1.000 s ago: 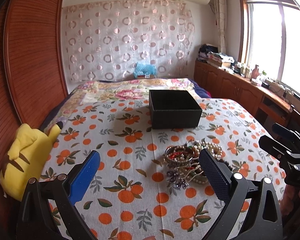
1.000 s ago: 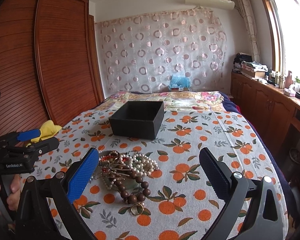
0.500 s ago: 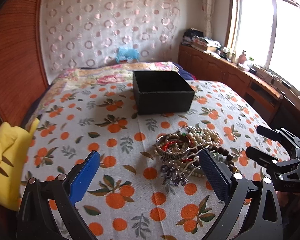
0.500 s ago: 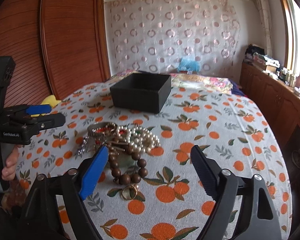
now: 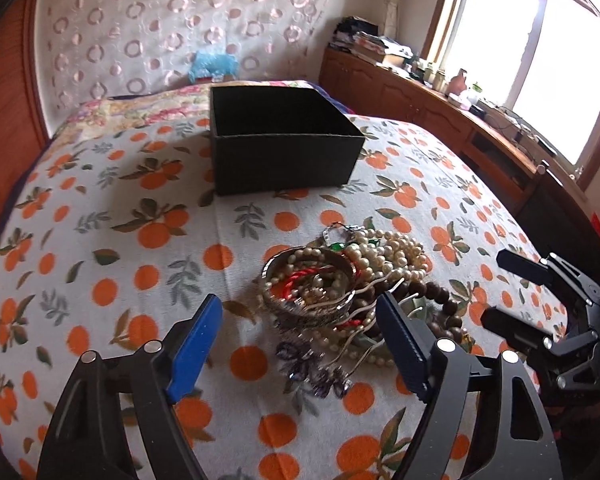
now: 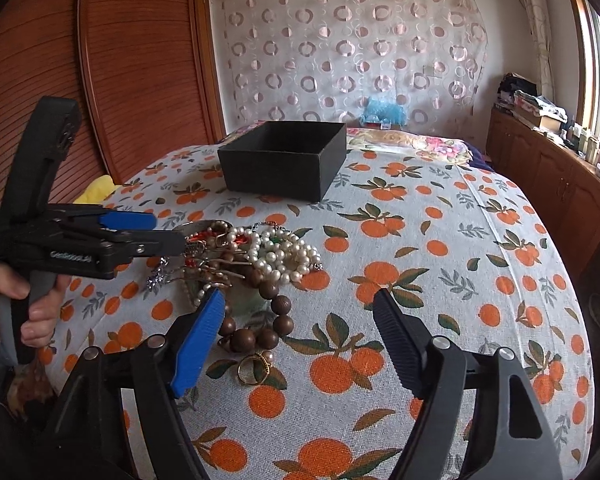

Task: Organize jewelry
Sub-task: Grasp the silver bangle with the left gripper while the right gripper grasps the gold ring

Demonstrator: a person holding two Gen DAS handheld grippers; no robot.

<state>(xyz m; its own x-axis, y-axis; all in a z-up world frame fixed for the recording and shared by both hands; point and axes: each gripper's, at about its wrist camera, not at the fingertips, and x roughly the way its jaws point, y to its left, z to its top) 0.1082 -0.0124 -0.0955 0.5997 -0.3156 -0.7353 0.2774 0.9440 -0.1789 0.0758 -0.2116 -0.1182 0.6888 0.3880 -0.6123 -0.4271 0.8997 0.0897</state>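
My left gripper (image 5: 298, 344) and right gripper (image 6: 298, 334) both have jaws closing yet wide and empty; the jewelry pile (image 5: 352, 280) lies just ahead of the left jaws and by my right blue pad, the box (image 5: 280, 148) well beyond. I judge it light, loose and tangled, so I'd pinch the stiff bangle (image 5: 308, 280) rim. What lies under the pearls (image 6: 280, 252) is hidden, as is the box's floor.

Light: daylight from the window (image 5: 540, 64), upper right, blown out white.
Shadows: soft, left of the black box (image 5: 284, 140) on the bedspread (image 5: 100, 240).
Distortion: fisheye bends edges; corners dark.
Focus: centre fairly sharp, lower edges softer.
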